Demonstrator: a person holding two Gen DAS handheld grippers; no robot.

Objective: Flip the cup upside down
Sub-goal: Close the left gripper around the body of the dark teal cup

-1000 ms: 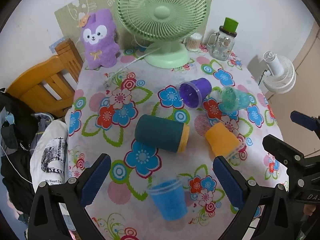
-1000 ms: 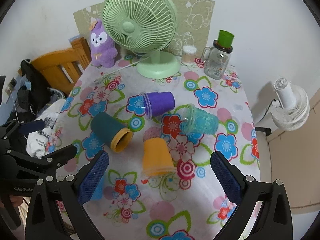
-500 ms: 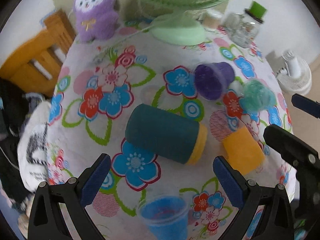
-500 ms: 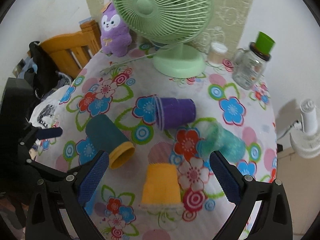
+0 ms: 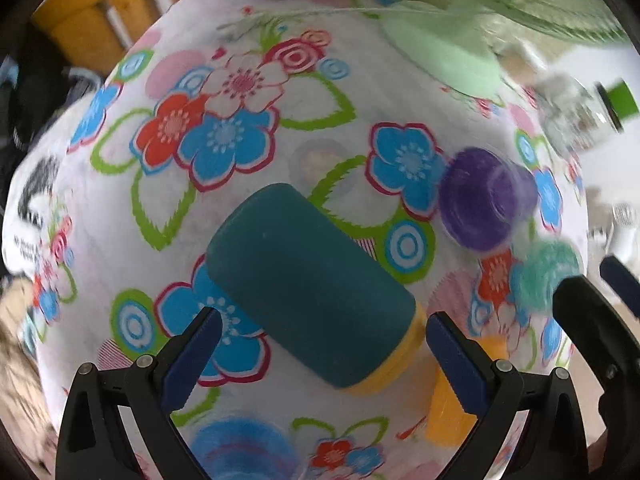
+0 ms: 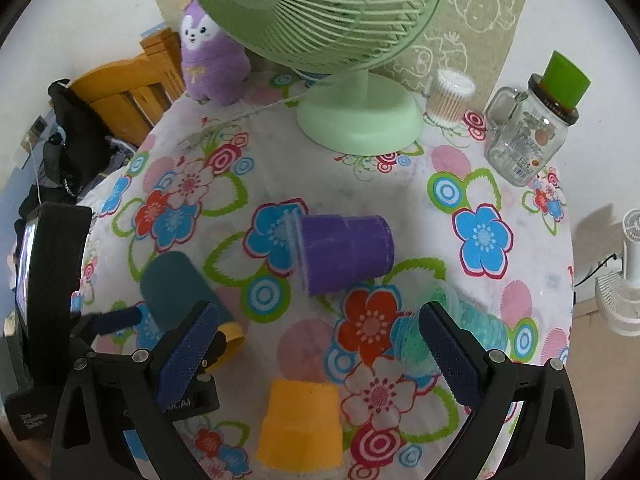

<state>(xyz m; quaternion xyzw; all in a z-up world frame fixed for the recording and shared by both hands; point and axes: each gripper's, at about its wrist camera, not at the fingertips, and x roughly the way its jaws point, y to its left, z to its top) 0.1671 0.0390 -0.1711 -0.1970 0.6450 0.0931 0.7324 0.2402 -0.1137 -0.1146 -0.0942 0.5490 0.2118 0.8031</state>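
A dark teal cup with a yellow rim (image 5: pixel 312 304) lies on its side on the flowered tablecloth (image 5: pixel 240 80). My left gripper (image 5: pixel 320 354) is open, with one finger on each side of the cup's rim end. The cup also shows in the right wrist view (image 6: pixel 180 292), behind the right gripper's left finger. My right gripper (image 6: pixel 316 356) is open and empty above an upside-down orange cup (image 6: pixel 300 424). A purple cup (image 6: pixel 344 252) and a teal-green cup (image 6: pixel 452 332) lie on their sides.
A green fan (image 6: pixel 356 116) stands at the back with a purple plush toy (image 6: pixel 212 64), a cotton-swab jar (image 6: pixel 450 98) and a glass jar with a green lid (image 6: pixel 532 132). A blue cup (image 5: pixel 244 448) stands near the front edge. A wooden chair (image 6: pixel 124 92) is left of the table.
My left gripper has moved forward and down until the dark teal cup lies between its fingers. My right gripper has moved forward over the orange cup.
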